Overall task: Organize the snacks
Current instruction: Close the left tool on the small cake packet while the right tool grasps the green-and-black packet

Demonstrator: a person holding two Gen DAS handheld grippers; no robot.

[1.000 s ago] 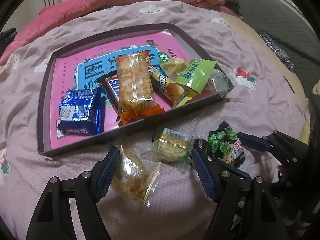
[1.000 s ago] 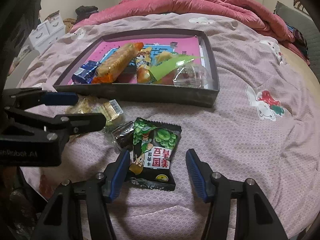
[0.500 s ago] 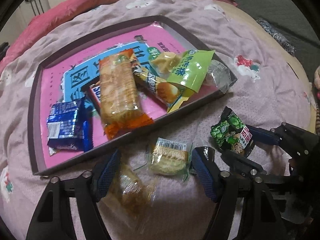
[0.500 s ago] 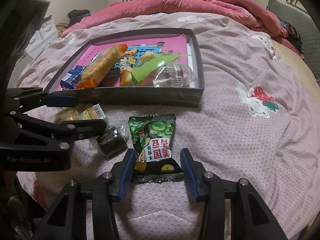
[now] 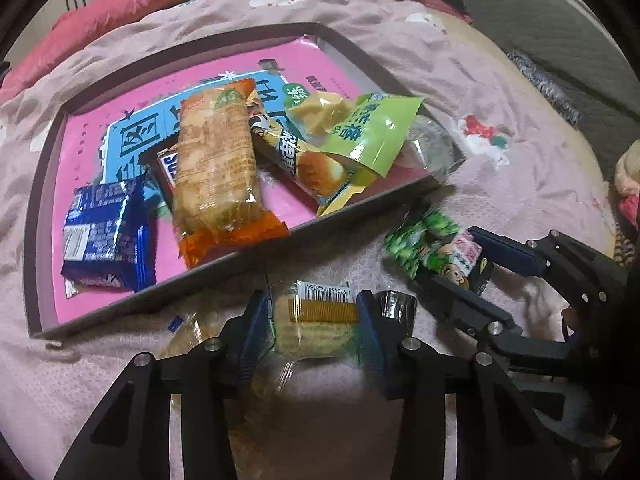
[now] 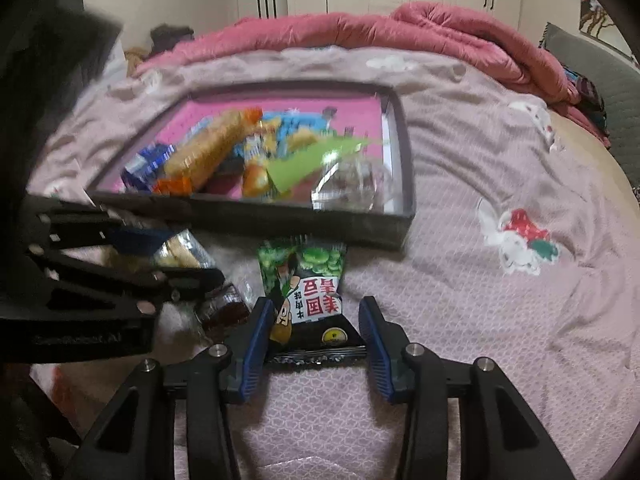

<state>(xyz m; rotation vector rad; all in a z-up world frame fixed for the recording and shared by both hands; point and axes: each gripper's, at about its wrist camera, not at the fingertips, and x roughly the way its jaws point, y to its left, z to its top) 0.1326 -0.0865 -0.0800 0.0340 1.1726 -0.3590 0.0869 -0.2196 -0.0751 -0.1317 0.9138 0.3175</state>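
A dark tray (image 5: 44, 184) with a pink lining holds several snacks, among them a blue packet (image 5: 106, 236), an orange cracker pack (image 5: 218, 168) and a green pouch (image 5: 370, 136). My left gripper (image 5: 314, 320) is shut on a small clear-wrapped cracker pack (image 5: 320, 324) in front of the tray. My right gripper (image 6: 316, 332) is shut on the lower end of a green pea snack packet (image 6: 308, 284), lifted off the bed. The tray also shows in the right wrist view (image 6: 248, 220).
A clear-wrapped pastry (image 5: 188, 332) lies left of my left gripper. A small dark wrapped candy (image 6: 222, 312) lies between the grippers. A pink duvet (image 6: 400, 28) is bunched at the back. The bedsheet (image 6: 500, 312) spreads out to the right.
Both grippers have closed, the left on the cracker pack, the right on the green pea packet. The right one has moved toward the tray with the packet.
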